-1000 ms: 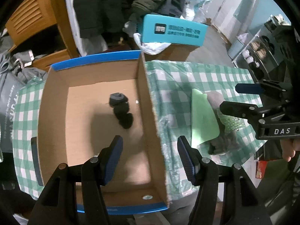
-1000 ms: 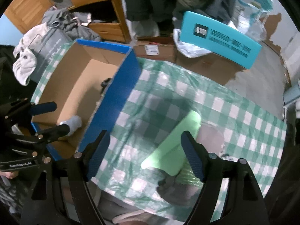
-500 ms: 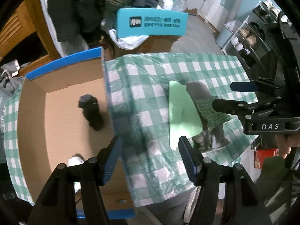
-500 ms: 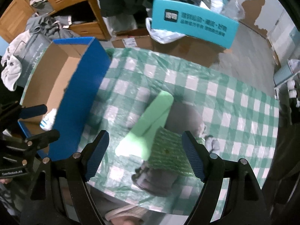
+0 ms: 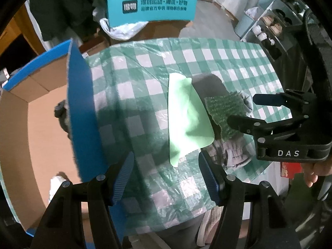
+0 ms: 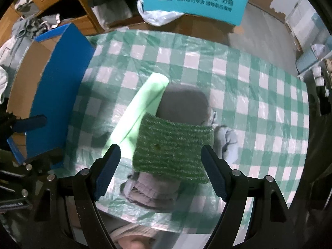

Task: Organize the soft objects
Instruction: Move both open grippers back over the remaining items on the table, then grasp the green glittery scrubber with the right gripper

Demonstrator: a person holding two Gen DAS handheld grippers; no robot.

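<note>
A green-checked plastic cloth covers the surface (image 6: 238,87). Just ahead of the right tool (image 6: 159,172), whose jaws gape empty, lies a green knitted piece (image 6: 174,145) atop grey garments: light, floppy, best pinched at its near edge. The left tool (image 5: 166,178) is likewise spread empty.

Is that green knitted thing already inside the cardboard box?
No, the green knitted piece lies on the checked tablecloth atop a grey garment, well to the right of the cardboard box.
</note>
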